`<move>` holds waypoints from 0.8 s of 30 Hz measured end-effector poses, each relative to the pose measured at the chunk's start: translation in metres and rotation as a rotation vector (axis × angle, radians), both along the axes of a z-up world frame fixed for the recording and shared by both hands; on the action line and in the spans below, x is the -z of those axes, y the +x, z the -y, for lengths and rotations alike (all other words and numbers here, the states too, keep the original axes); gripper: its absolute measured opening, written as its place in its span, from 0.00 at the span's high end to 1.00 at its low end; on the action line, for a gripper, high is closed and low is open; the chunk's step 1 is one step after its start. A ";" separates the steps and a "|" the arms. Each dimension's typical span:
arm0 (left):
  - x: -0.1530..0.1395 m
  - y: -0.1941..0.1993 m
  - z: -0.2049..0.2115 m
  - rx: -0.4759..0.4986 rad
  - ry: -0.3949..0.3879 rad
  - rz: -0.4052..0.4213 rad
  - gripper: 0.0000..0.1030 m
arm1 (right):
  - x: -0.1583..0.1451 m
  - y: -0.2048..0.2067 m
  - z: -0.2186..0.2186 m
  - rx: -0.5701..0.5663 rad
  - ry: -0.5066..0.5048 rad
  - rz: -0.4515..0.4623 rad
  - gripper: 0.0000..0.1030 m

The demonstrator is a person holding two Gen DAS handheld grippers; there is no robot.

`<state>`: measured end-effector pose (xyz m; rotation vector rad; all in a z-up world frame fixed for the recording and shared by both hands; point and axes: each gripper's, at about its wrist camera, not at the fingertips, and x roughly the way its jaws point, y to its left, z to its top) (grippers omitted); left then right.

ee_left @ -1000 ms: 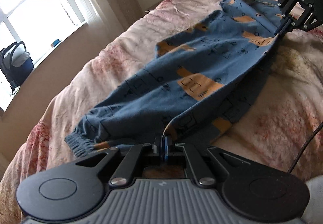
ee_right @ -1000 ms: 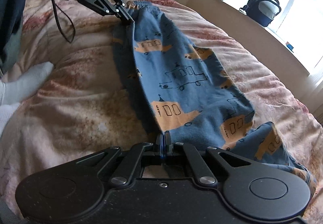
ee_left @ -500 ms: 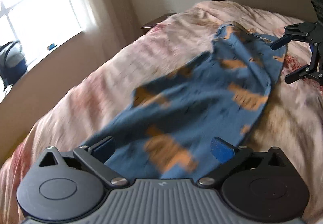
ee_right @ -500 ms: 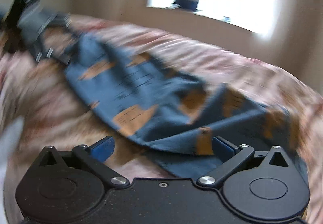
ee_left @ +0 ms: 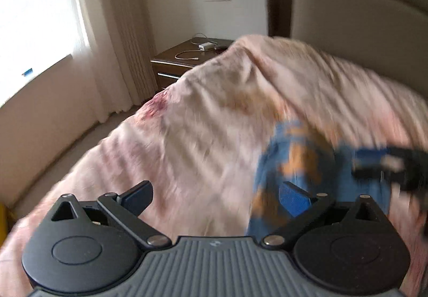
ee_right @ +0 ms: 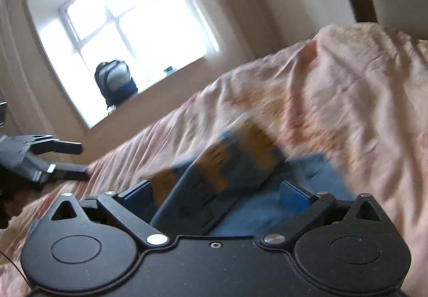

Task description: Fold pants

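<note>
Both grippers had let go of the pants (ee_right: 240, 163) since a second before. Left gripper (ee_left: 215, 196) and right gripper (ee_right: 215, 196) were spread wide, pants bunched on the bed (ee_left: 200, 136).

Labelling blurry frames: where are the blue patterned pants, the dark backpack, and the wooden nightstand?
blue patterned pants (ee_right: 240, 160), right wrist view, orange patch.
dark backpack (ee_right: 115, 82), right wrist view, front panel.
wooden nightstand (ee_left: 187, 56), left wrist view, top.

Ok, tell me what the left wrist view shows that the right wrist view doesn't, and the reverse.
Only the left wrist view shows the wooden nightstand with a white cable on it, and the curtain.

Only the right wrist view shows the backpack on the windowsill, against the paned window.

Both show the blurred blue pants on the pink bedspread, and the left gripper and right gripper, jaws open, gripping nothing.
</note>
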<state>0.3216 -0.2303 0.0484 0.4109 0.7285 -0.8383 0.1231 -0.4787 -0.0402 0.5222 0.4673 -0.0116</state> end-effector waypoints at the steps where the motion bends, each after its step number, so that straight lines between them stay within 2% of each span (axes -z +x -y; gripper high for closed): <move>1: 0.004 0.011 0.009 0.009 -0.025 -0.031 0.01 | 0.004 0.003 0.008 0.009 -0.017 0.012 0.13; 2: 0.008 0.020 0.019 0.022 -0.047 -0.061 0.03 | 0.008 0.005 0.015 0.015 -0.035 0.016 0.16; 3: 0.013 0.029 0.030 0.044 -0.065 -0.098 0.06 | 0.013 0.009 0.022 0.017 -0.042 0.017 0.23; 4: 0.019 0.035 0.038 0.062 -0.077 -0.124 0.08 | 0.018 0.012 0.027 0.011 -0.028 0.017 0.30; 7: 0.039 0.052 0.059 0.116 -0.086 -0.199 0.13 | 0.035 0.016 0.043 -0.023 0.060 0.018 0.44; 11: 0.069 0.067 0.073 0.134 -0.049 -0.287 0.27 | 0.044 0.019 0.057 -0.050 0.109 0.026 0.50; 14: 0.081 0.078 0.077 0.126 -0.076 -0.388 0.32 | 0.051 0.022 0.070 -0.046 0.162 0.025 0.55; 16: 0.085 0.079 0.080 0.131 -0.079 -0.431 0.41 | 0.053 0.025 0.072 -0.045 0.185 0.022 0.57; 18: 0.086 0.074 0.090 0.150 -0.033 -0.425 0.73 | 0.053 0.030 0.073 -0.040 0.190 0.020 0.60; 20: 0.085 0.067 0.098 0.165 0.021 -0.388 0.90 | 0.054 0.034 0.075 -0.029 0.188 0.012 0.67; 21: 0.083 0.063 0.100 0.165 0.030 -0.369 0.94 | 0.054 0.033 0.074 -0.021 0.184 0.009 0.75; 22: 0.081 0.060 0.101 0.162 0.030 -0.354 0.97 | 0.054 0.032 0.074 -0.013 0.183 0.007 0.89; 24: 0.076 0.053 0.101 0.147 0.029 -0.327 0.98 | 0.055 0.031 0.078 0.013 0.188 0.009 1.00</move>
